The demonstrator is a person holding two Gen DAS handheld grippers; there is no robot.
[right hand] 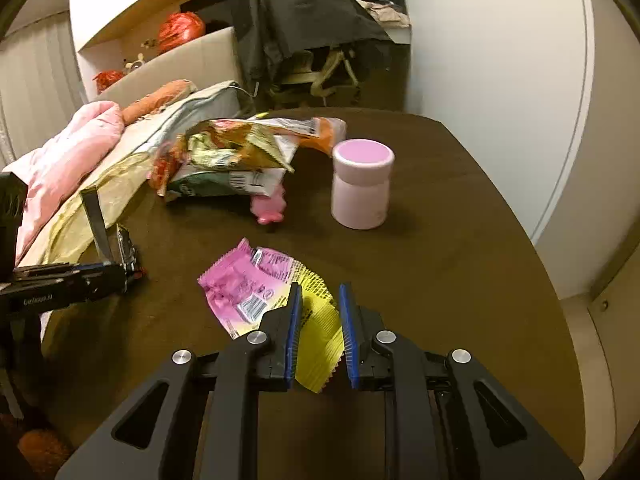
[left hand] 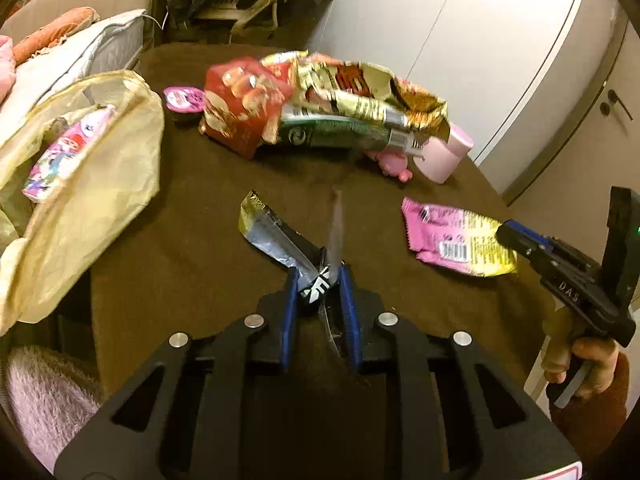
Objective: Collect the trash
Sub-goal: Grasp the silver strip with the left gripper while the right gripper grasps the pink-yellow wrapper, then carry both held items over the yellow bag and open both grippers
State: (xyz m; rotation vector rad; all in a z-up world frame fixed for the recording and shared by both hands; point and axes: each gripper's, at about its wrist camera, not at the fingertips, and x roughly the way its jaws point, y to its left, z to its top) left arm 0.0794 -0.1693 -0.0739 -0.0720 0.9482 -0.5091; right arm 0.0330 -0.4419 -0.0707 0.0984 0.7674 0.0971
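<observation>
My left gripper [left hand: 319, 276] is shut on the near end of a silver and black wrapper [left hand: 264, 224]. The wrapper's other end lies on the brown table [left hand: 192, 264], and a thin strip [left hand: 335, 220] stands up from the pinch. In the right wrist view the left gripper [right hand: 120, 274] shows at the left with that wrapper [right hand: 127, 248]. My right gripper [right hand: 320, 290] stands open low over a pink and yellow wrapper [right hand: 256, 280], whose yellow end lies between the pads untouched. From the left wrist, the right gripper [left hand: 505, 235] reaches that wrapper's [left hand: 448, 232] right edge.
A yellowish bag [left hand: 104, 192] gapes at the table's left edge with a pink packet [left hand: 68, 152] inside. Several snack bags [left hand: 320, 100] are piled at the back, beside a pink jar [right hand: 362, 184] and a pink pig toy [right hand: 270, 208]. A bed lies left.
</observation>
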